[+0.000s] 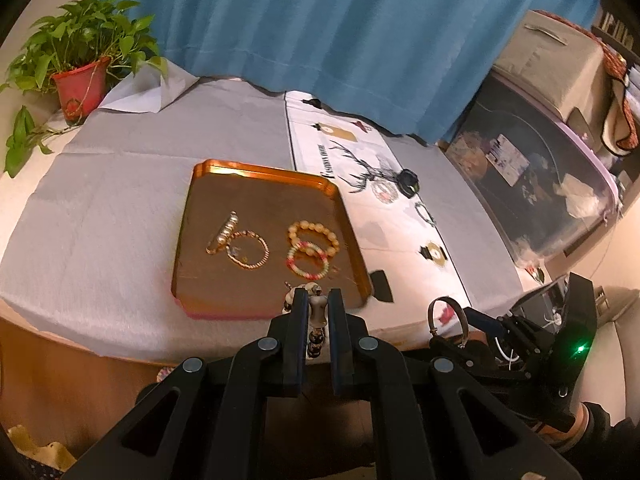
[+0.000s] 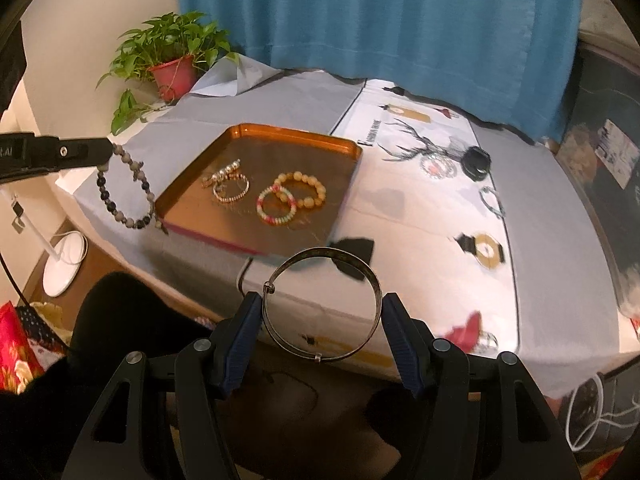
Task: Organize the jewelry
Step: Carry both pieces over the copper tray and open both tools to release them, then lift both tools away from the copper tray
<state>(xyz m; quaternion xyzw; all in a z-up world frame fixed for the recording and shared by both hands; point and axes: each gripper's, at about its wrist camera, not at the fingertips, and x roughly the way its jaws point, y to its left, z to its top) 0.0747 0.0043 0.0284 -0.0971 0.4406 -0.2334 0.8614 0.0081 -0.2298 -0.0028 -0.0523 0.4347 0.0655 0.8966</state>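
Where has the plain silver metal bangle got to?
The thin silver metal bangle sits clamped between the right gripper pads, over the table's near edge, just short of the copper tray.

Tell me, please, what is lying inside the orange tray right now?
Inside the orange tray: a yellow bead bracelet, a pink-and-green bead bracelet, a thin gold bracelet and a pearly clip-like piece. The tray floor beneath them is covered.

The near edge of the table point(image 2: 192, 256) lies bare in front of the tray point(image 2: 280, 130). Inside the tray, 4 bracelets point(image 2: 276, 204) crowd the middle, leaving its far half clear. A potted plant point(image 2: 172, 60) blocks the far left corner; a curtain point(image 2: 380, 16) closes off the back.
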